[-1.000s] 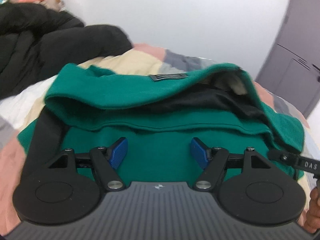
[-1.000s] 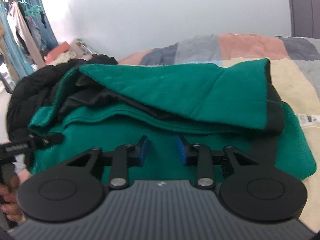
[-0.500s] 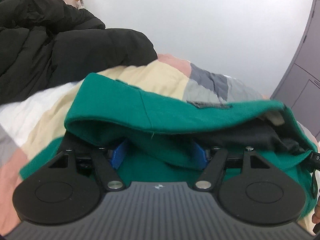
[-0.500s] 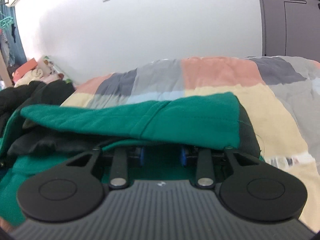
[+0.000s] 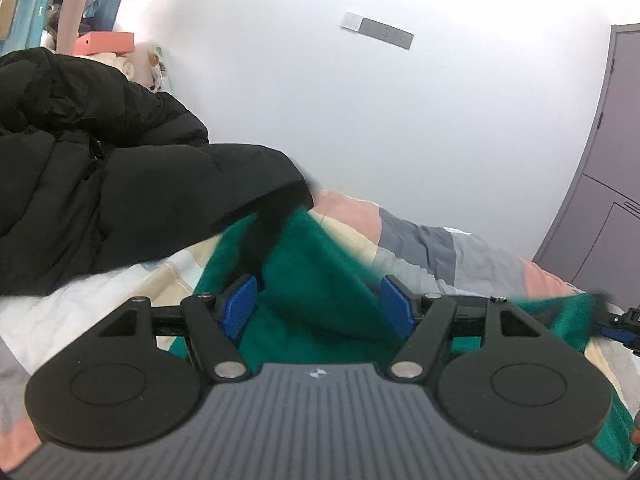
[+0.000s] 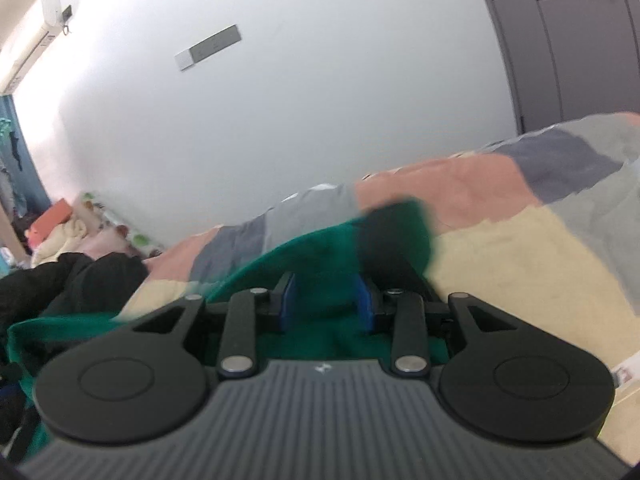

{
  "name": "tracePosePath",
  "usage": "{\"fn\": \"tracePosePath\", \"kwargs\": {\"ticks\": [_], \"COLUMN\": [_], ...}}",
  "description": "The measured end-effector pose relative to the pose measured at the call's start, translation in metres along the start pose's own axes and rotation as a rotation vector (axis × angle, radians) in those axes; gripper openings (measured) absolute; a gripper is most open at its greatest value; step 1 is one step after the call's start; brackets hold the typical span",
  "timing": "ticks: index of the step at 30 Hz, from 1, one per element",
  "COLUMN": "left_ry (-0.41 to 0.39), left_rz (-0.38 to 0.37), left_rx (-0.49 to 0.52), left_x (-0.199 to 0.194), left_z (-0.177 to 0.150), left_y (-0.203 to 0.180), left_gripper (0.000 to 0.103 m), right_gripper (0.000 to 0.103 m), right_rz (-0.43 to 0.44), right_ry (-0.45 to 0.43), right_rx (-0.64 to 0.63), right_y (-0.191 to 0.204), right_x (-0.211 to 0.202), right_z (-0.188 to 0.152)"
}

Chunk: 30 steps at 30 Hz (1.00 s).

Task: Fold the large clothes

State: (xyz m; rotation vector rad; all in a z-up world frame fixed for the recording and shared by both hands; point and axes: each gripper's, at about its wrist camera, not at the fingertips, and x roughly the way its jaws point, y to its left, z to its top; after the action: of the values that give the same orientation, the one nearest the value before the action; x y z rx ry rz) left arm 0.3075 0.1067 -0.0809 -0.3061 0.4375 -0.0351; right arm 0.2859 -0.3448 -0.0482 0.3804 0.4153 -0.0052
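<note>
Green garment point(image 5: 320, 280) with black lining lies bunched on the bed point(image 5: 460, 248), near the edge closest to the cameras, spanning between both tools. Fabric blurred in both views.

Left tool point(image 5: 320, 300): blue pads point(image 5: 239, 306) wide apart, green cloth filling the gap between them. Left pad looks clear of the fabric, right pad at its edge; cannot tell whether any of it is clamped. Cloth rises ahead of the pads into a folded ridge, dark lining showing at the top.

Right tool point(image 6: 326, 300): pads point(image 6: 287, 300) at a moderate gap with a thick fold of green cloth packed between, both pads against it; reads as gripped. Black-lined corner of the garment hangs just past the right pad.

Patchwork quilt in pink, grey and cream covers the bed, bare toward the far edge by the wall point(image 5: 360, 120). Black puffer jacket point(image 5: 100, 184) piled at the bed's left side, one sleeve reaching over to the garment's top. Grey door point(image 6: 560, 40) past the bed's right end. Grey panel point(image 6: 208, 48) on the wall.
</note>
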Motion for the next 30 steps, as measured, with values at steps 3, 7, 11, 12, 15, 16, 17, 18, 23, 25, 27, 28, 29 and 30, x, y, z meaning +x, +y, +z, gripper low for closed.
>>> {"fn": "tracePosePath", "kwargs": {"ticks": [3, 7, 11, 12, 15, 16, 17, 18, 23, 25, 27, 28, 29, 30], "left_ry": [0.044, 0.046, 0.084, 0.098, 0.132, 0.142, 0.150, 0.158, 0.202, 0.204, 0.208, 0.208, 0.208, 0.207], "left_rz": [-0.036, -0.066, -0.157, -0.169, -0.190, -0.189, -0.188, -0.189, -0.158, -0.156, -0.133, -0.125, -0.119, -0.114], "left_rx": [-0.039, -0.026, 0.002, 0.011, 0.055, 0.072, 0.089, 0.112, 0.184, 0.178, 0.197, 0.205, 0.206, 0.205], "left_x": [0.001, -0.004, -0.009, -0.010, -0.016, -0.017, -0.017, -0.016, 0.000, 0.004, 0.009, 0.009, 0.012, 0.015], "left_z": [-0.001, -0.006, -0.015, -0.018, -0.035, -0.040, -0.045, -0.049, -0.066, -0.069, -0.072, -0.073, -0.075, -0.077], "left_y": [0.005, -0.001, -0.014, -0.018, -0.032, -0.037, -0.040, -0.044, -0.046, -0.042, -0.042, -0.043, -0.043, -0.042], "left_gripper": [0.073, 0.073, 0.073, 0.073, 0.073, 0.073, 0.073, 0.073, 0.074, 0.075, 0.079, 0.079, 0.081, 0.081], "right_gripper": [0.036, 0.036, 0.036, 0.036, 0.036, 0.036, 0.036, 0.036, 0.037, 0.037, 0.037, 0.037, 0.037, 0.036], "right_rz": [0.003, 0.035, 0.100, 0.116, 0.175, 0.186, 0.197, 0.207, 0.248, 0.250, 0.253, 0.252, 0.252, 0.252], "right_ry": [0.027, 0.048, 0.084, 0.093, 0.128, 0.138, 0.151, 0.165, 0.225, 0.257, 0.279, 0.286, 0.288, 0.287], "right_rx": [0.017, -0.018, -0.086, -0.105, -0.186, -0.208, -0.227, -0.243, -0.227, -0.222, -0.225, -0.230, -0.235, -0.240], "right_y": [0.002, 0.021, 0.048, 0.055, 0.071, 0.073, 0.075, 0.077, 0.077, 0.075, 0.072, 0.074, 0.075, 0.076], "right_x": [-0.002, -0.009, -0.020, -0.025, -0.038, -0.041, -0.045, -0.047, -0.041, -0.032, -0.023, -0.021, -0.019, -0.016], "right_z": [-0.004, -0.009, -0.018, -0.022, -0.036, -0.040, -0.045, -0.049, -0.055, -0.062, -0.070, -0.075, -0.078, -0.080]}}
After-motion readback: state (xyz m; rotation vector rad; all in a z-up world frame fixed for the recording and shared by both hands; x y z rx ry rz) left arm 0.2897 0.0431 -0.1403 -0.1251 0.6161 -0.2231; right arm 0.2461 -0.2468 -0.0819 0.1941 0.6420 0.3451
